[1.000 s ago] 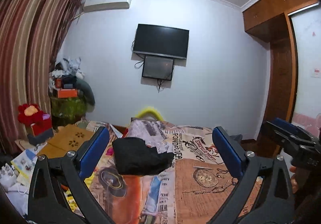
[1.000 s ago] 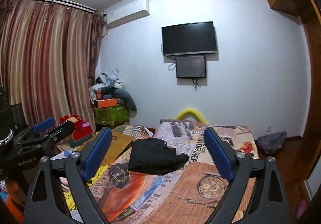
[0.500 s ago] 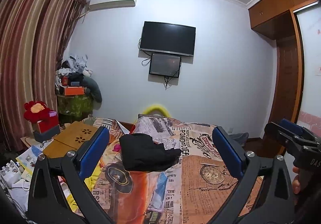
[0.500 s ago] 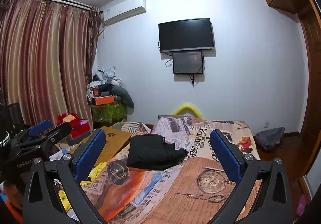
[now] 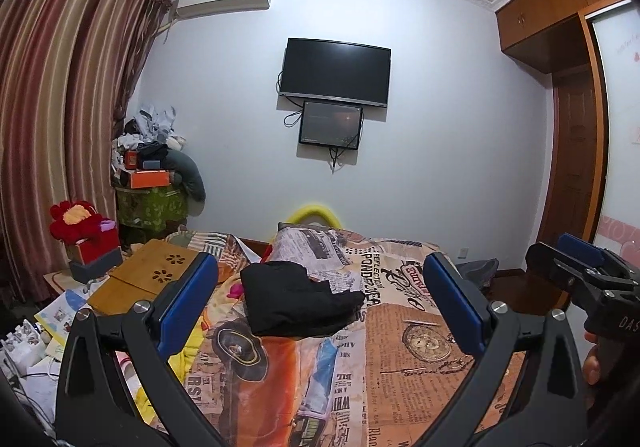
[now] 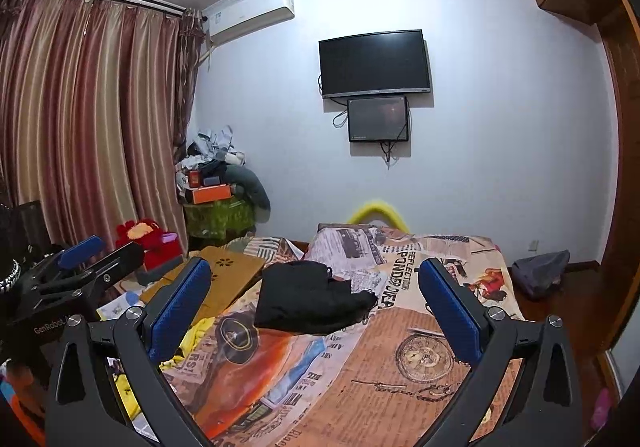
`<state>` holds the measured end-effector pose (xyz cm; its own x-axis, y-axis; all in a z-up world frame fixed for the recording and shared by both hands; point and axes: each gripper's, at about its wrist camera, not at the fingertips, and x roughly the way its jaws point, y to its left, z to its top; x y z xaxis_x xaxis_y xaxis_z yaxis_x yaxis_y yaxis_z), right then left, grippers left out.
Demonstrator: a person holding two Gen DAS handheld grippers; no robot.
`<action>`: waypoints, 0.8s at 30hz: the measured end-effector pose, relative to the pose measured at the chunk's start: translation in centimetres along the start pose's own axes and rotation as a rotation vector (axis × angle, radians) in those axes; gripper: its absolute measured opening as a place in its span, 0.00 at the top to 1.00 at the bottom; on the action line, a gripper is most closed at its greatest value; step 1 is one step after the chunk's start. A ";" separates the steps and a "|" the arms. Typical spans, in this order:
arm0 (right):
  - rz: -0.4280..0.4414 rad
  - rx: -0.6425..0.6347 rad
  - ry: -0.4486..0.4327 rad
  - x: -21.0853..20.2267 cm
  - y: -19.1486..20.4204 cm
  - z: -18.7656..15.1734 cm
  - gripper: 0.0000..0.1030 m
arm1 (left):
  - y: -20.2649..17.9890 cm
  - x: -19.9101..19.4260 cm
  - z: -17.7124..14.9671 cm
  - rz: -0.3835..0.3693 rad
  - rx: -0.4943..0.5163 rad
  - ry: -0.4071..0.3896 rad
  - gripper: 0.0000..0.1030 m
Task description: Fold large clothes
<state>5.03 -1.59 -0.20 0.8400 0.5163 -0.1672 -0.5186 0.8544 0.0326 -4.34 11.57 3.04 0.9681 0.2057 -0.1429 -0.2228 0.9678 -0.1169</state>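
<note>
While the black garment (image 5: 298, 297) lies in a loose, roughly folded bundle toward the far half of the bed (image 5: 404, 363), on the newspaper-print bedspread, I hold both tools back from it and touch nothing. My left gripper (image 5: 320, 307) has its blue-padded fingers (image 5: 186, 305) spread wide and empty, framing the bundle from a distance; my right gripper (image 6: 316, 307) is spread the same way, also empty, and its view puts the garment just as far off. I judge this to be a pause away from the cloth, either before reaching in or after setting it down; the bundle looks compact enough to be a finished fold, though I cannot be sure. Beside the bed on the left sits a wooden lap desk (image 5: 148, 275). Compared with a second ago, both views sit slightly higher and farther back, showing more wall and the television (image 5: 335, 71), while the garment has kept its shape and place.
</note>
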 end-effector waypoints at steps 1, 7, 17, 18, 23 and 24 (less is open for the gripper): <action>0.000 0.000 0.002 0.0 0.1 -0.1 0.00 | 0.0 0.0 0.0 0.002 0.001 0.001 0.00; 0.004 -0.002 0.003 -0.3 0.3 0.2 0.00 | 0.0 0.3 -0.1 0.005 0.007 0.008 0.00; 0.003 -0.005 0.008 -0.7 0.3 0.3 0.00 | -0.3 0.7 -0.5 0.012 0.012 0.022 0.00; 0.004 -0.004 0.007 -0.6 0.3 0.2 0.00 | -0.3 0.7 -0.5 0.011 0.011 0.023 0.00; 0.006 -0.002 0.008 -0.7 0.3 0.3 0.00 | -0.3 0.7 -0.4 0.011 0.007 0.026 0.00; 0.005 -0.001 0.009 -0.7 0.3 0.3 0.00 | -0.2 0.7 -0.4 0.011 0.007 0.025 0.00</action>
<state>4.34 -1.72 0.25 0.8361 0.5196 -0.1758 -0.5226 0.8520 0.0328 -3.63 11.42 2.53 0.9625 0.2124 -0.1689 -0.2323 0.9666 -0.1083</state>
